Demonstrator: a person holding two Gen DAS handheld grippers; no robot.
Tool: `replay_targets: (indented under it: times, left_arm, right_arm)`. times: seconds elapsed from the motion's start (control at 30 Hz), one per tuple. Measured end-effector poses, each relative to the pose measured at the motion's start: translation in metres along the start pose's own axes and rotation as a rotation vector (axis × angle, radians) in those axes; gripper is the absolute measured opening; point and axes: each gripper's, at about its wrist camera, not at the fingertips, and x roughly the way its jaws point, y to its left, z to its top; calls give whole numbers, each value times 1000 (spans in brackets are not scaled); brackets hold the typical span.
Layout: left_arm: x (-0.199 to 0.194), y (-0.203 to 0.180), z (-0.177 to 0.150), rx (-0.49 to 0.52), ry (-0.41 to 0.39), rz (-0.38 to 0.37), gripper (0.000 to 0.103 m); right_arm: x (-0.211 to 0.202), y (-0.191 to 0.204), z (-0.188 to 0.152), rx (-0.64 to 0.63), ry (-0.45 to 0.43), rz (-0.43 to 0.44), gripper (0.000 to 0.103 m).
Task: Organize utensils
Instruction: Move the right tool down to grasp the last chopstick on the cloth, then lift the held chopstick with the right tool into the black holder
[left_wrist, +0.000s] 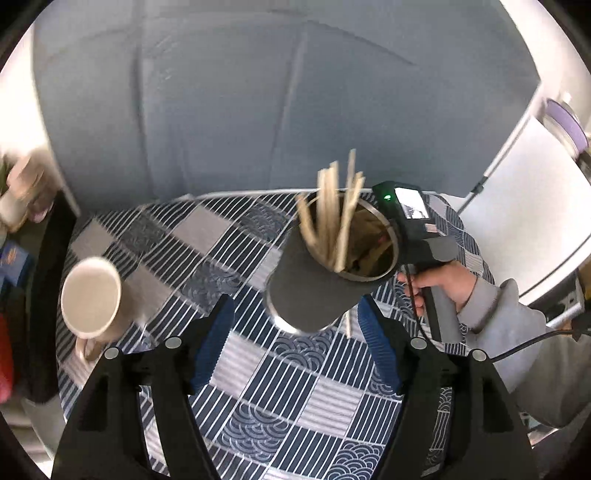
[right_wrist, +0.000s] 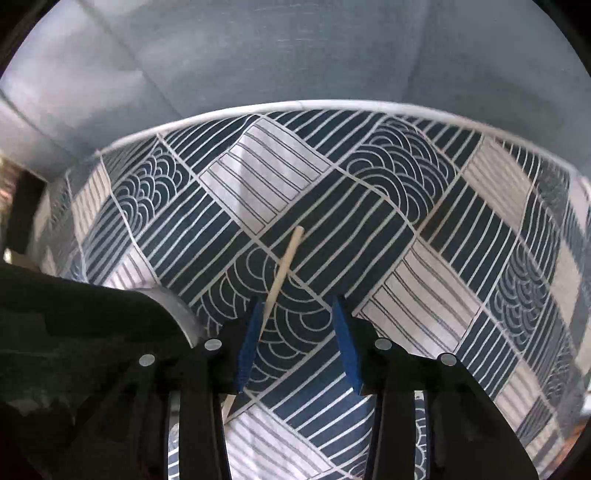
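Note:
A dark grey metal holder (left_wrist: 314, 288) with several wooden chopsticks (left_wrist: 332, 210) stands on the patterned blue and white tablecloth (left_wrist: 258, 398), just ahead of my left gripper (left_wrist: 295, 325), which is open and empty. In the right wrist view one loose wooden chopstick (right_wrist: 284, 269) lies on the cloth and runs under the left blue pad (right_wrist: 249, 347). My right gripper (right_wrist: 297, 314) is open just above it. The holder's dark side (right_wrist: 92, 325) shows at the left. The right gripper's body (left_wrist: 410, 218) shows beside the holder.
A cream mug (left_wrist: 92, 295) stands at the left of the table. The table's white rim (right_wrist: 295, 105) runs along the far side with a grey wall behind. White furniture (left_wrist: 535, 206) stands at the right. Cluttered items (left_wrist: 14, 258) sit at the far left.

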Motion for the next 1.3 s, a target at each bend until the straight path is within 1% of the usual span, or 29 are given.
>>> replay_targets:
  times: [0.03,0.07,0.1,0.17,0.23,0.33,0.43,0.57,0.67,0.7,0.77,0.83,0.9,0.97,1.03,1.13,1.2,1.27,1.3]
  left_arm:
    - [1,4,-3,-13,7,4,70]
    - [3,8,-7,-31,15,8,71]
    - [3,13,-10,-54,21,7,71]
    - [4,19,-16,-79,28,-4,71]
    - [5,21,-20,-94,34,-17,71]
    - [8,23,-23,-103,46,-21,71]
    - [9,20,-21,-94,49,-28,71]
    - [10,12,-18,-65,51,-30,71]
    - [11,4,-16,-46,49,-34,71]
    - [11,2,-16,-42,51,-38,71]
    - [11,-1,-16,-37,51,-43,71]
    - [11,-4,-16,-29,53,-43,72]
    - [11,-6,-17,-22,51,-38,75]
    - [11,-5,-19,-24,53,-38,75]
    - [12,-2,-21,-35,60,-33,75]
    - [14,6,-25,-56,77,-16,75]
    - [16,10,-26,-64,88,-2,75]
    - [17,14,-28,-70,101,16,75]
    - [18,16,-29,-71,104,22,75]
  right_arm:
    - [0,2,-1,-5,-4,-20,34]
    - [0,4,-2,-14,-10,-38,27]
    - [-2,5,-4,-35,-27,-52,14]
    - [-4,2,-8,-43,-34,-49,5]
    - [-7,-9,-13,-17,-25,-30,4]
    - [-16,-28,-22,48,-17,44,4]
    - [-43,-42,-30,76,-66,108,4]
    - [-96,-46,-33,75,-177,176,4]
    - [-158,-43,-32,40,-323,245,4]
    - [-172,-40,-28,29,-361,263,4]
    - [-209,-28,-21,3,-471,313,4]
    - [-238,-22,-16,-10,-566,382,4]
    - [-260,-13,-11,-24,-655,450,5]
    - [-274,3,-2,-49,-727,487,5]
    - [-273,18,8,-79,-746,507,5]
    - [-250,39,19,-103,-703,536,5]
    - [-232,50,17,-106,-690,559,5]
    - [-213,56,14,-110,-693,547,5]
    - [-204,57,9,-108,-684,559,5]
